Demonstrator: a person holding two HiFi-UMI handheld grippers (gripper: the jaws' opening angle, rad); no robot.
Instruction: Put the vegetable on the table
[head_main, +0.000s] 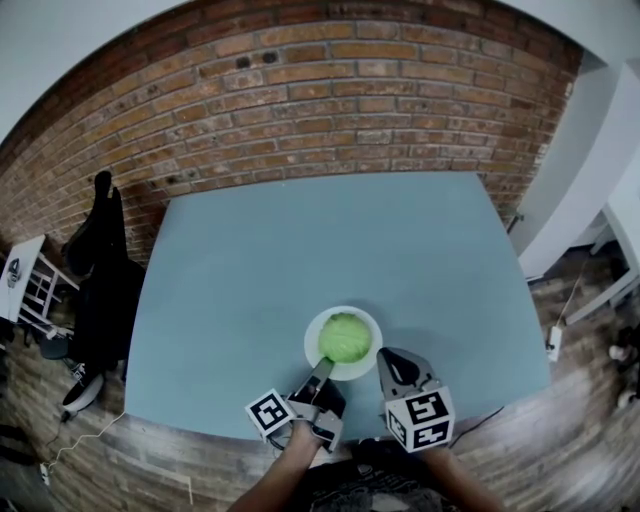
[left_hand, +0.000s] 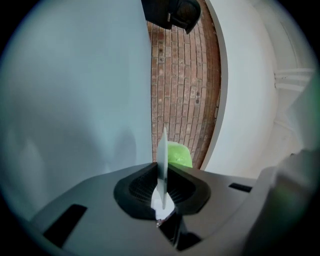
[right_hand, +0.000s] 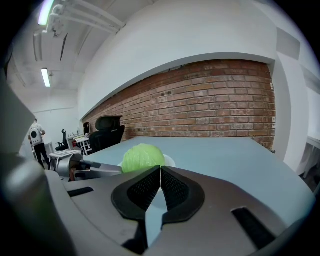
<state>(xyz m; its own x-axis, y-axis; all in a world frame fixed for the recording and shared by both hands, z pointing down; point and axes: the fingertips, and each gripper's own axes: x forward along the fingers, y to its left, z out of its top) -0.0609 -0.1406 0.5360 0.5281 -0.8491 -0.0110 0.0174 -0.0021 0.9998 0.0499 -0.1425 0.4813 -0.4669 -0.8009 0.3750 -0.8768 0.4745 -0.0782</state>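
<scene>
The cabbage (head_main: 345, 337) sits in a bowl (head_main: 312, 335) at lower centre. The left gripper (head_main: 323, 366) pinches the bowl's near rim. The right gripper (head_main: 385, 357), closed and empty, is just right of it.

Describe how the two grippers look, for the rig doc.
Both the left gripper and right gripper have smooth grey moulded bodies tapering to two jaws lined with black ribbed pads. Each carries a white cube printed with black square markers. No sleeves show on the forearms.
</scene>
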